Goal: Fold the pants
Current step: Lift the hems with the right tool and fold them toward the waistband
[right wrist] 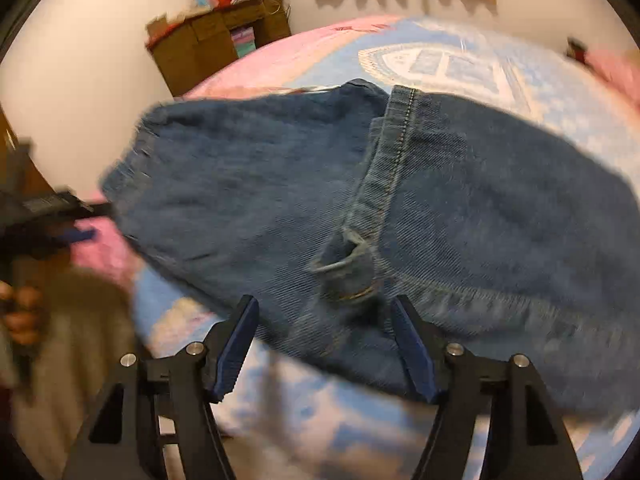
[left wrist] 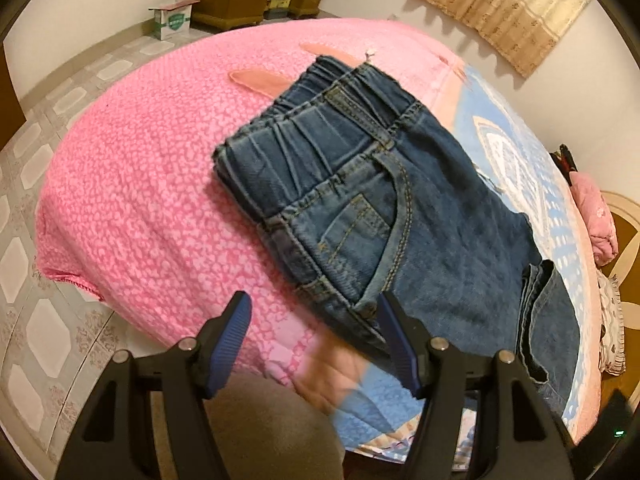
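Folded jeans point(left wrist: 360, 208) on bed point(left wrist: 140, 184). Left gripper point(left wrist: 316, 344) and right gripper point(right wrist: 324, 344) both spread wide at jeans' near edge, gripping nothing.

Dark blue denim jeans point(left wrist: 384, 200) w/ tan stitching on a pink speckled blanket point(left wrist: 140, 200) at 9 o'clock & a light-blue/white patterned quilt point(right wrist: 440, 60) at 3, grey-white patterned floor tiles point(left wrist: 48, 128), blk grippers w/ blue pads point(left wrist: 232, 344).
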